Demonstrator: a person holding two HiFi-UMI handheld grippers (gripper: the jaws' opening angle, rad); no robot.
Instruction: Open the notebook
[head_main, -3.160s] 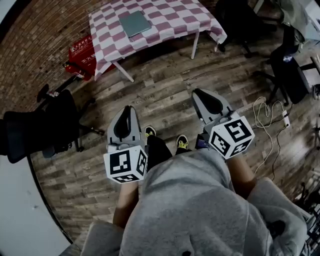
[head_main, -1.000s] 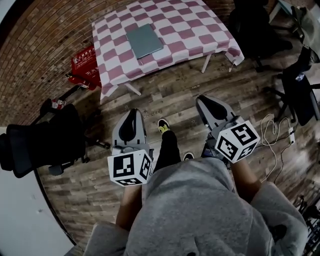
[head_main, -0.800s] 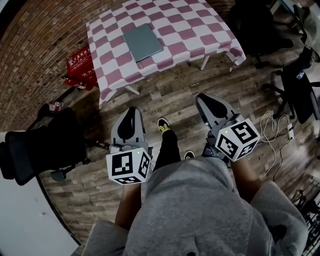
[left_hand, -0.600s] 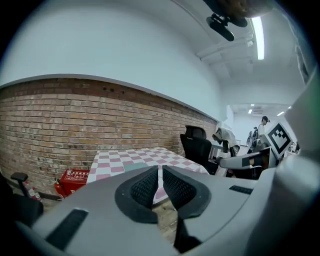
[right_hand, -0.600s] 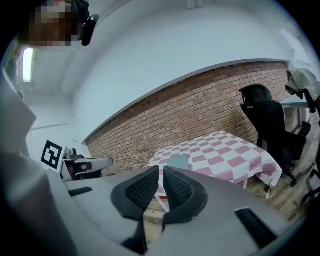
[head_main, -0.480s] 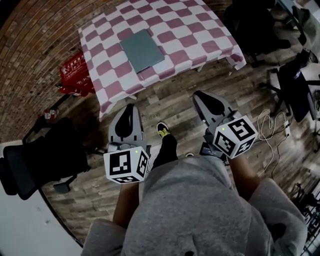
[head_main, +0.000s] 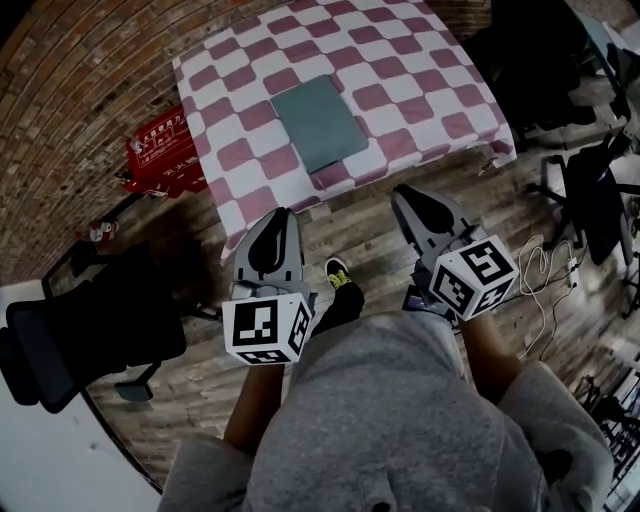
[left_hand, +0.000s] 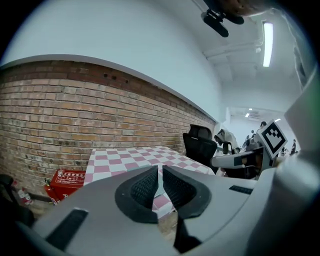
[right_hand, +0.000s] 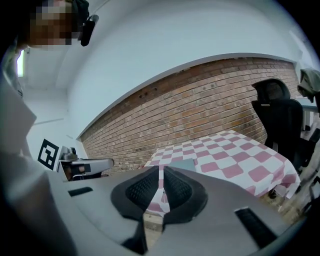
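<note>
Two clenched, empty: left hand-held gripper (head_main: 277, 213), right hand-held gripper (head_main: 405, 191); closed notebook (head_main: 320, 122) on table (head_main: 430, 70), far edge cropped.

Ahead of the left tongs (head_main: 281, 213) and right tongs (head_main: 404, 190), a pink-and-white checked cloth (head_main: 400, 60) bears a grey-green notebook (head_main: 320, 122). Left of them, a red box (head_main: 165, 150).

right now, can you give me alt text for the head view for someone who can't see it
A closed grey notebook lies on a table covered in pink-and-white checks, seen from above. Nearer the camera, the left gripper and right gripper point toward it, neither touching it.
</note>
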